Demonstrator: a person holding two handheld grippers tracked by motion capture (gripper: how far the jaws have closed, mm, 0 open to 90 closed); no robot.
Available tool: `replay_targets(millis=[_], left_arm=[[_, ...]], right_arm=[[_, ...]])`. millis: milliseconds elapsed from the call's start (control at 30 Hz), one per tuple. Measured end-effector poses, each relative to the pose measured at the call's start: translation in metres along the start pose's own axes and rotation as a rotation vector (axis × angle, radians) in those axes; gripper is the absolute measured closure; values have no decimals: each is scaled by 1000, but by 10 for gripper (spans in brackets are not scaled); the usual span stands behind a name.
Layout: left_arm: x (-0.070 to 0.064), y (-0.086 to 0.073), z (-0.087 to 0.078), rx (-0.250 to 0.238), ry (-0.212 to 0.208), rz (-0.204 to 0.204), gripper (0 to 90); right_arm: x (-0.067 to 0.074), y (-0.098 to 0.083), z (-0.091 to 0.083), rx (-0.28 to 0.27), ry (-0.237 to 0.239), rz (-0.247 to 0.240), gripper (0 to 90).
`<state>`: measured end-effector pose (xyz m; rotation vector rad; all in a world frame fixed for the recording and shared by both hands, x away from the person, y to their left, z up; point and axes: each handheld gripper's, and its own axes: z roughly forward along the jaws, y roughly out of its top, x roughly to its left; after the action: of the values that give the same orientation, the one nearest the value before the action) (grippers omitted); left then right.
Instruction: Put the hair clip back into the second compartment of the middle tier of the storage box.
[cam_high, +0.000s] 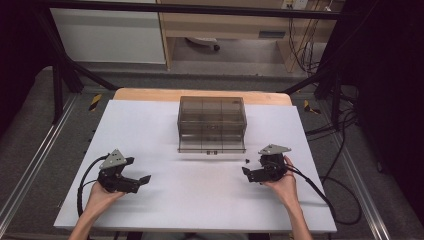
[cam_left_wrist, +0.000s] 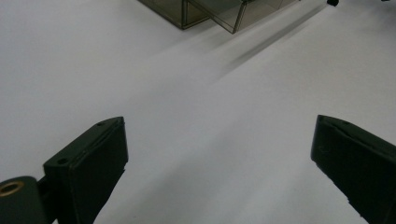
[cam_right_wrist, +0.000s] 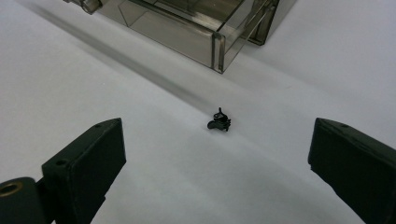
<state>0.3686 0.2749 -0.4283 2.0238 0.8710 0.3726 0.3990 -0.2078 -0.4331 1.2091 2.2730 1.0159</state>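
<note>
A person's two hands each hold a gripper low over a white table (cam_high: 165, 200). The left gripper (cam_high: 134, 181) sits near the front left of the table, and in the left gripper view its jaws stand wide apart with nothing between them, only bare white surface ahead. The right gripper (cam_high: 254, 173) sits near the front right, and its jaws are likewise spread wide and grasp nothing.

A small black part (cam_right_wrist: 219, 120) lies on the table straight ahead of the right gripper, apart from both jaws and roughly centred in the gap between them as the right gripper view shows it. In the high view it appears as a tiny dark speck (cam_high: 247, 160) just beyond the right gripper, near the front right corner of the box. What kind of part it is cannot be told.

A smoky see-through plastic box (cam_high: 212, 124) stands in the middle of the table toward the far side, with inner dividers visible through its walls. One of its corners (cam_right_wrist: 219, 44) rises just beyond the small black part. Both grippers are well apart from each other, one on each side of the box.
</note>
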Motion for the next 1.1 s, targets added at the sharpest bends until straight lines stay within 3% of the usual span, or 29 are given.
replay_targets(millis=[267,567,1100], left_arm=[[-1,1,0,2,0,2,33],[-1,1,1,4,0,3,33],[0,0,2,9,0,2,33]], right_arm=[[0,-1,3,9,-8,-11,135],[-1,-1,9,24,-14,-26,358],[-3,5,23,52,-10,-17,546]])
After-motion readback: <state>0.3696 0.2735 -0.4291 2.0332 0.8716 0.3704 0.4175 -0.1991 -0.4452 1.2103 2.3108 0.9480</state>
